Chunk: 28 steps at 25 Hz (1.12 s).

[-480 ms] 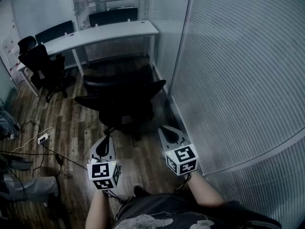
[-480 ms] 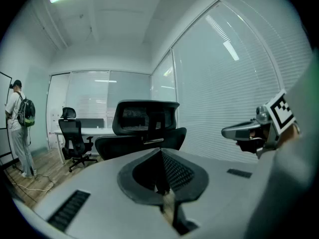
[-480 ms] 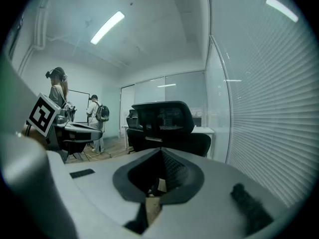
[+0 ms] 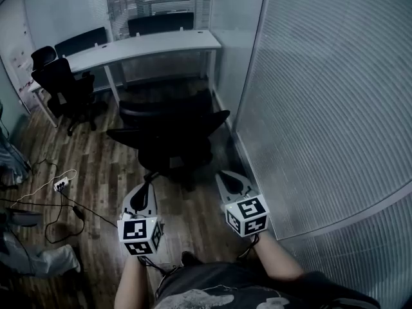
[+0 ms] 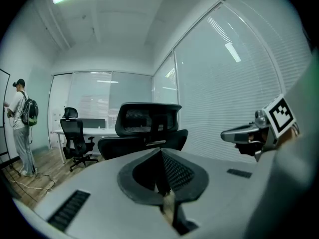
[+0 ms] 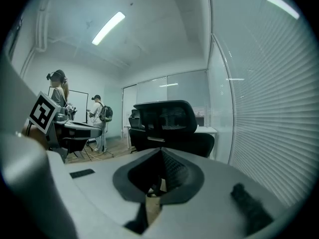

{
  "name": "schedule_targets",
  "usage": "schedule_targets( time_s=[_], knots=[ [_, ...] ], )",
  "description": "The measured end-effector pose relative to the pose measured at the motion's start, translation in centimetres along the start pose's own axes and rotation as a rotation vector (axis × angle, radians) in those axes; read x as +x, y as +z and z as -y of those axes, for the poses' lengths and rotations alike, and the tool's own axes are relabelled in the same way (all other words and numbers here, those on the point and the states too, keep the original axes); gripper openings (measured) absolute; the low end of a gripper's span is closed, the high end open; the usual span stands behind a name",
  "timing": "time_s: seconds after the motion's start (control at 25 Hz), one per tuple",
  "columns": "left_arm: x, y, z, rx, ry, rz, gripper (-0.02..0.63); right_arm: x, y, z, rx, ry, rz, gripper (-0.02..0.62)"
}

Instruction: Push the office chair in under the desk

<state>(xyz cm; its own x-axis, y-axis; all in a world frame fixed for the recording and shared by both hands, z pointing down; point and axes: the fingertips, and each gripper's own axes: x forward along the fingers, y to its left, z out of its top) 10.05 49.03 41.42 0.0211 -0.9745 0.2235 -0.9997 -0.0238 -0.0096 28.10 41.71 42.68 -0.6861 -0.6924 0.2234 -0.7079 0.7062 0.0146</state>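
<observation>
Black mesh-backed office chair [image 4: 170, 134] on dark wood-plank floor [image 4: 96, 166], standing out before the long white desk [image 4: 148, 44]. Grey left gripper [image 4: 145, 188] and grey right gripper [image 4: 226, 179] side by side behind it, tilted slightly down, jaws closed, empty.

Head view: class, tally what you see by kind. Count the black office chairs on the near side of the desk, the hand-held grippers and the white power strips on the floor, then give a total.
Office chairs: 2
Grippers: 2
Power strip: 1
Total: 5
</observation>
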Motion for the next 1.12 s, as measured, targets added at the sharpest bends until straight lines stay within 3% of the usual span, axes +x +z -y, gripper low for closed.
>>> schedule_targets(
  time_s=[0.24, 0.48, 0.6, 0.72, 0.84, 1.12],
  knots=[
    [0.5, -0.1, -1.9, 0.053, 0.050, 0.027, 0.014, 1.3, -0.2, -0.7, 0.018, 0.001, -0.006, 0.021],
    [2.0, -0.3, -3.6, 0.030, -0.050, 0.004, 0.015, 3.4, -1.4, 0.5, 0.071, -0.042, -0.054, 0.023],
    [2.6, -0.5, -4.2, 0.023, -0.110, 0.020, 0.015, 4.3, -2.2, 1.1, 0.024, -0.097, -0.073, 0.025],
    [3.6, -0.6, -4.8, 0.085, -0.111, 0.019, 0.015, 4.8, -1.9, 1.7, -0.039, -0.152, -0.061, 0.025],
    [4.5, -0.7, -5.7, 0.130, -0.099, 0.023, 0.015, 5.7, -1.7, 1.4, -0.092, -0.142, -0.081, 0.026],
    [5.8, -0.8, -7.0, 0.124, -0.095, 0.018, 0.017, 6.4, -2.0, 2.1, -0.172, -0.175, -0.131, 0.026]
  ],
)
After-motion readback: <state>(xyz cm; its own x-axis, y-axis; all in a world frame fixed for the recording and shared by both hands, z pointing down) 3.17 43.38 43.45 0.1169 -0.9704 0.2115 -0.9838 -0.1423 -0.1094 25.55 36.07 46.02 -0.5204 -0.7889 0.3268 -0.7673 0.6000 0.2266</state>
